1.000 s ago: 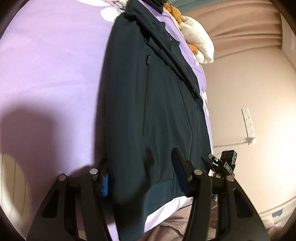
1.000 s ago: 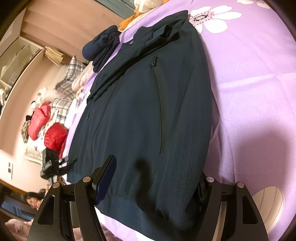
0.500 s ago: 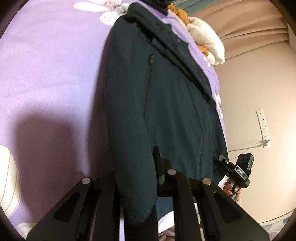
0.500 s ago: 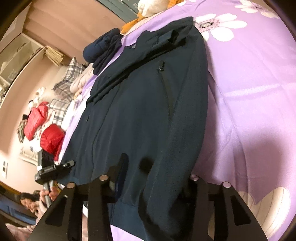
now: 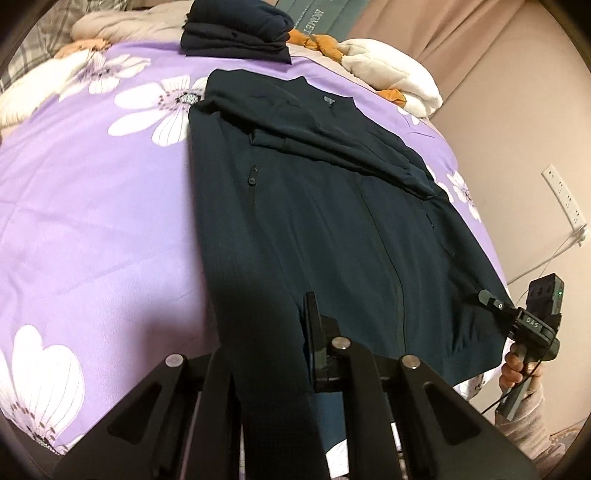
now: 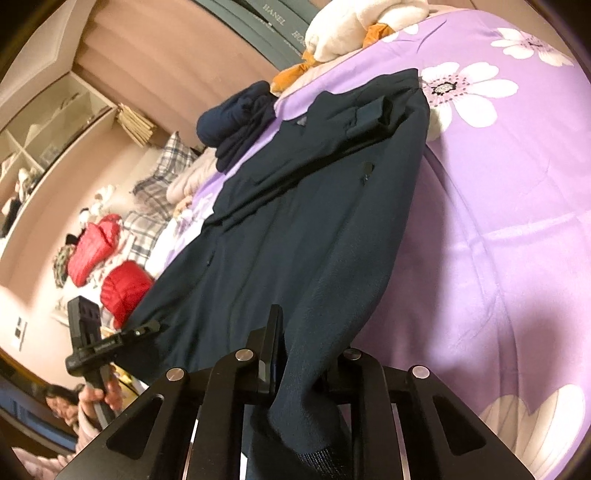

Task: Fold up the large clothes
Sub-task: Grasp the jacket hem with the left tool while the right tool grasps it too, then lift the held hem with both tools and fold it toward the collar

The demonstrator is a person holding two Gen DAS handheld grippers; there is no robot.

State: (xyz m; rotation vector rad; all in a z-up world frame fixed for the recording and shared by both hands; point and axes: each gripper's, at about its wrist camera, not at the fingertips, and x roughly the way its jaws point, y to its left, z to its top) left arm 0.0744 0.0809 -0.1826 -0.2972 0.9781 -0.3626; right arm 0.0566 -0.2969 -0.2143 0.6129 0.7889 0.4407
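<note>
The dark navy jacket (image 5: 332, 221) lies front-up and zipped on the purple flowered bedspread (image 5: 92, 221), collar toward the far end, sleeves folded across the chest, its hem end lifting off the bed toward the cameras. The left gripper (image 5: 273, 362) has its fingers pinched tight on one bottom corner, the fabric running up between them in a thick fold. The right gripper (image 6: 306, 362) has the other bottom corner between its fingers, which are closing narrow on the ribbed hem; the cloth bulges out below the pads, so the grip looks real, though the exact contact is hidden by the fold. This is a soft, medium-weight knit that sags and drapes between the two holds; it is not fragile, but it is limp, so I judge it wants both corners carried together and level, or the middle will droop and wrinkle. The ribbed hem band is the firmest place to hold. There are no containers here; a folded stack of dark clothes (image 5: 236, 33) sits beyond the collar, beside a white and orange plush toy (image 5: 391, 74).
</note>
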